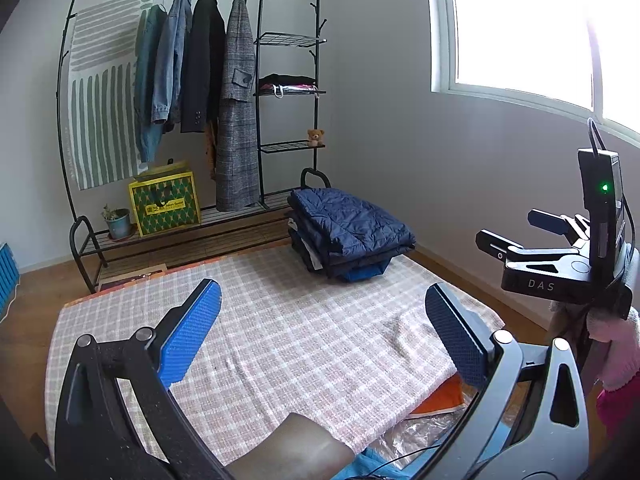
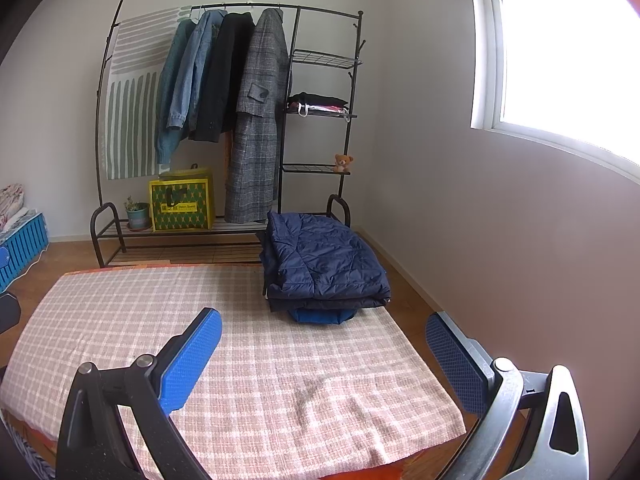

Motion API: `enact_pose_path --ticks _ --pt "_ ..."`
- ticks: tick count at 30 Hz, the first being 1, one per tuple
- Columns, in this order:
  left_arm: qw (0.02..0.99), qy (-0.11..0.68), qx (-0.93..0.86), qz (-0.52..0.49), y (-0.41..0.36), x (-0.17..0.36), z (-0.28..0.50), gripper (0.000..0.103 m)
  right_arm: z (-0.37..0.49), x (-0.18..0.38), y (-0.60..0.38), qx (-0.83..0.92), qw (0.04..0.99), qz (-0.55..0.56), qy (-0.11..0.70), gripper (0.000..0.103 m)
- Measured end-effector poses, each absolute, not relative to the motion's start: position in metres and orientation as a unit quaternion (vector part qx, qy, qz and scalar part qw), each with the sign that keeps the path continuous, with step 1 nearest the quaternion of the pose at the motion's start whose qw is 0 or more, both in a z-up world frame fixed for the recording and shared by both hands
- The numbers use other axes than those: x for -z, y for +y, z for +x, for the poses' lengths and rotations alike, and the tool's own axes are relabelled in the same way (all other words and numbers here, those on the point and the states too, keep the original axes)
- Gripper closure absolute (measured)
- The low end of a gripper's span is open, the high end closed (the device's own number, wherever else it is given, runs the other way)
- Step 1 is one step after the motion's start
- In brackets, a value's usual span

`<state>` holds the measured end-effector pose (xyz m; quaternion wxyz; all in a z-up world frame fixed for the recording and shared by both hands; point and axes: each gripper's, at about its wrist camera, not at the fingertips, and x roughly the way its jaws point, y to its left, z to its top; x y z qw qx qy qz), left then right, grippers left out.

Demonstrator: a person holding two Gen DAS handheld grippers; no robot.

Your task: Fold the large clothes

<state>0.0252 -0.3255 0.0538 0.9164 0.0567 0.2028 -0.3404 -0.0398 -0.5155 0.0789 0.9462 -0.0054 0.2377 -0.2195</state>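
- Left wrist view: the left gripper [image 1: 322,332] has its blue-padded fingers spread wide apart, gripping nothing and touching nothing, above the checked cloth [image 1: 280,320] that covers the work surface.
- At the cloth's far right corner sits the stack of folded clothes [image 1: 348,236], a navy quilted jacket on top.
- The right gripper [image 1: 516,232] shows at the right edge, raised, its dark fingers parted and empty.
- Behind stands a clothes rack [image 1: 192,100] hung with coats.
- Right wrist view: the right gripper [image 2: 322,354] is likewise wide apart with nothing between its pads, hovering over the near edge of the checked cloth [image 2: 240,320].
- The stack of folded clothes [image 2: 320,264] lies ahead at the far right corner, well apart from the fingers.
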Motion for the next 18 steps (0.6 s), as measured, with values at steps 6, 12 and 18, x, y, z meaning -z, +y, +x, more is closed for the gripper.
enact_pose_path --ticks 6,12,18 --pt "0.919 0.197 0.335 0.066 -0.329 -0.050 0.018 0.000 -0.040 -0.078 -0.516 0.221 0.946 -0.009 0.239 0.000" --pt "0.917 0.199 0.340 0.066 -0.326 -0.048 0.019 0.000 -0.039 -0.075 -0.515 0.219 0.945 -0.011 0.243 0.000" --pt "0.921 0.198 0.329 0.061 -0.318 -0.044 0.019 0.000 -0.038 -0.072 -0.515 0.220 0.943 -0.008 0.249 0.000"
